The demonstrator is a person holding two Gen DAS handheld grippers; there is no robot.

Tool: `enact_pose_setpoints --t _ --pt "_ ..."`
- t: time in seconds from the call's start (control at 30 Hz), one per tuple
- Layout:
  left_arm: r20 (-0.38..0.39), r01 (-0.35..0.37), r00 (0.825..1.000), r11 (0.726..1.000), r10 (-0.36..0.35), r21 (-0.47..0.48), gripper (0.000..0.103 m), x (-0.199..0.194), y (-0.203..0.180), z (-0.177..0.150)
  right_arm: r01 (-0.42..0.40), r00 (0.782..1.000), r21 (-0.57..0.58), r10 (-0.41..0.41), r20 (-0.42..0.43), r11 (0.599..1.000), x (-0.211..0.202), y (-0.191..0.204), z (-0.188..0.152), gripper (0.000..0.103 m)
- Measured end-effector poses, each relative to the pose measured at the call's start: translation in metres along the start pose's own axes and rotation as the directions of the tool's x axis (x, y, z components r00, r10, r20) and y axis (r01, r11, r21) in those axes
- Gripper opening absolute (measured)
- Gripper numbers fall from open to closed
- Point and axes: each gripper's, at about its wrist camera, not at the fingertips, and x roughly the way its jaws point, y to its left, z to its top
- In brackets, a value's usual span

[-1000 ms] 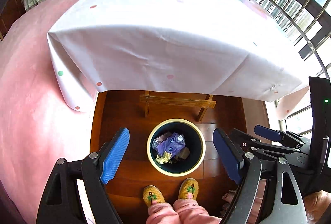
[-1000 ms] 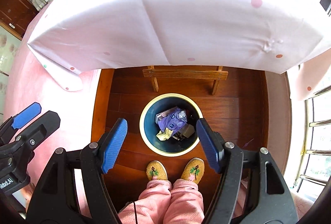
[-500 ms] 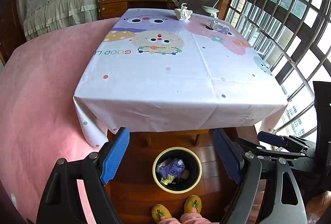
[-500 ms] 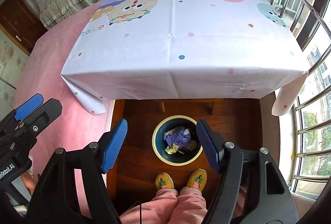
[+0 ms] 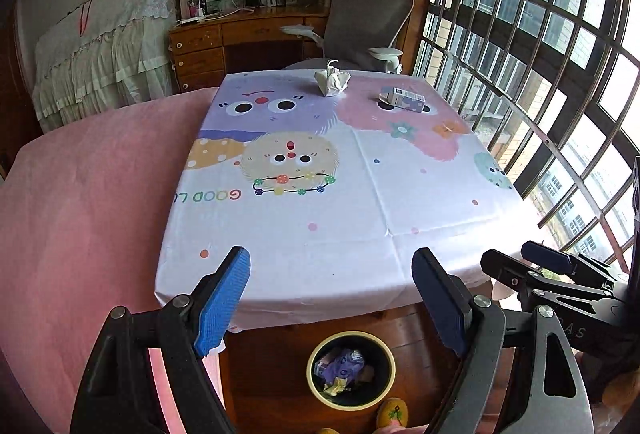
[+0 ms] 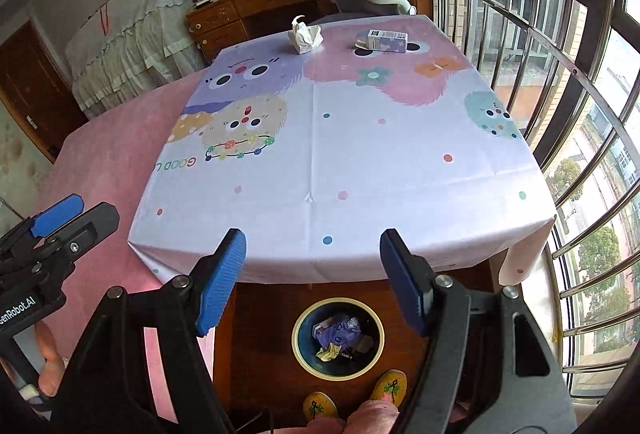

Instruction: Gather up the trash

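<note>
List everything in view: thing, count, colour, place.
crumpled tissue: one, white, far end of the table.
small carton: one, white and purple, lying at the far end, right of the tissue.
tablecloth: one, white with cartoon monsters, covering the table.
trash bin: one, dark with pale rim, on the wooden floor at the near table edge, already holding trash.
office chair: one, grey, beyond the table.
desk: one, brown wood, by the back wall.
slippers: two, yellow, beside the bin.
left gripper: open, empty.
right gripper: open, empty.
</note>
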Motion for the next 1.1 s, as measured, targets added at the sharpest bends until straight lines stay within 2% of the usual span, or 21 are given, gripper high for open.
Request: enact_pose_setpoints --t 0.17,0.3,0.43,0.6,0.7,0.9,1.1 --pt "-0.001 -0.025 1.0 1.0 0.025 0.006 0.084 0.02 -0.001 0.041 0.012 0.999 0.0 -0.012 0.036 1.0 0.01 -0.02 0.046 0.067" --pt "-0.017 -0.028 0.999 0.999 0.028 -0.018 0.084 0.055 0.001 0.079 0.004 0.999 -0.013 -0.003 0.044 1.0 0.036 -0.043 0.093 0.067" --pt "-0.043 -0.032 0.999 0.998 0.03 -0.058 0.084 0.109 -0.004 0.122 -0.019 0.999 -0.038 0.02 0.038 0.999 0.083 -0.073 0.151 0.067" --pt "-0.096 -0.063 0.994 0.993 0.053 -0.096 0.084 0.189 -0.023 0.182 -0.036 0.999 -0.105 0.036 -0.003 0.994 0.161 -0.114 0.238 0.067" --pt "-0.123 -0.08 0.99 0.993 0.069 -0.087 0.084 0.24 -0.041 0.217 -0.044 0.999 -0.171 0.039 -0.033 0.984 0.212 -0.135 0.289 0.067" --pt "-0.176 -0.111 0.98 0.987 0.09 -0.113 0.084 0.333 -0.058 0.279 -0.056 0.994 -0.318 0.024 -0.103 0.946 0.312 -0.166 0.362 0.067" --pt "-0.212 -0.137 0.971 0.984 0.111 -0.115 0.084 0.404 -0.052 0.325 -0.116 0.984 -0.507 0.029 -0.178 0.854 0.4 -0.158 0.393 0.067"
